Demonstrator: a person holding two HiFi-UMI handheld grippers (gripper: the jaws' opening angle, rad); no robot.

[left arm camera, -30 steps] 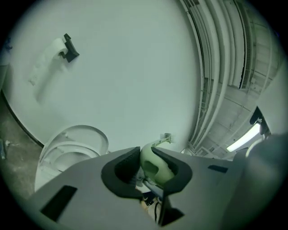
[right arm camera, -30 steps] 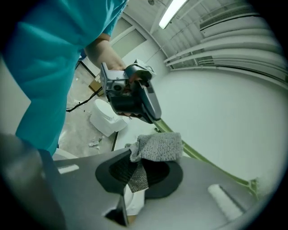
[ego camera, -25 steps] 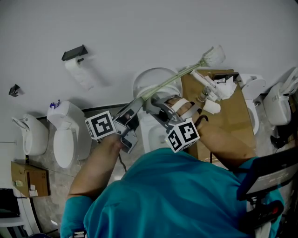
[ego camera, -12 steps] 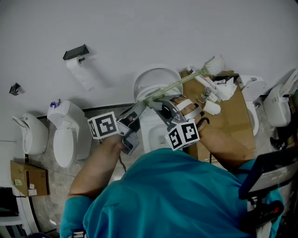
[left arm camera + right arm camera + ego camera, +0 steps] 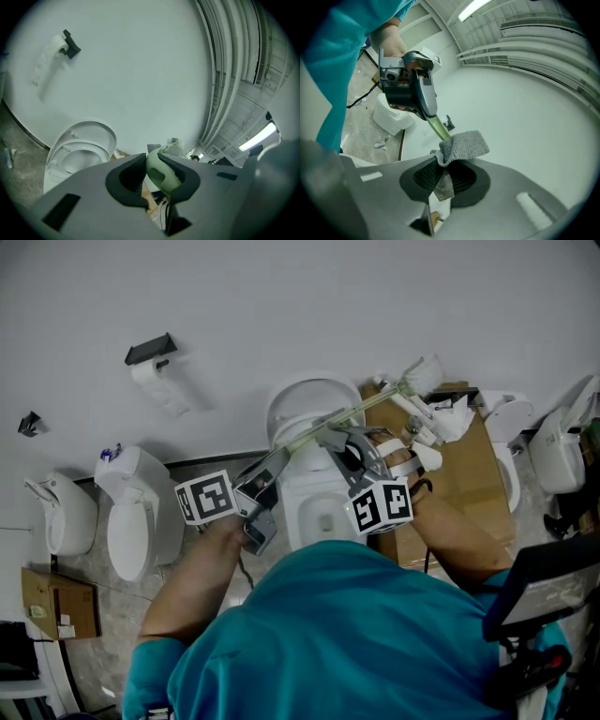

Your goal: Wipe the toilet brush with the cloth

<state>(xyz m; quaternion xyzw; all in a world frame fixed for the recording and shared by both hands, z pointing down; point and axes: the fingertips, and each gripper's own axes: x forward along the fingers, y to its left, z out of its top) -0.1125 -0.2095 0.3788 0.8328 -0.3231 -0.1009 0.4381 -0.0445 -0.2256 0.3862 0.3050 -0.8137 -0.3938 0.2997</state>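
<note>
Gripping toilet brush [image 5: 370, 404] handle in left gripper [image 5: 151, 169], above toilet [image 5: 302, 397]. Pinching grey cloth [image 5: 462, 145] tight in right gripper [image 5: 440, 165], against that handle, above toilet.

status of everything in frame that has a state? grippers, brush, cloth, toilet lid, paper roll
left gripper: shut on the toilet brush handle
right gripper: shut on the cloth
toilet brush: held in the air by its handle end, head free
cloth: pinched and bunched, lying against the brush handle
toilet lid: raised
toilet paper roll: on its holder, loose end hanging down
</note>
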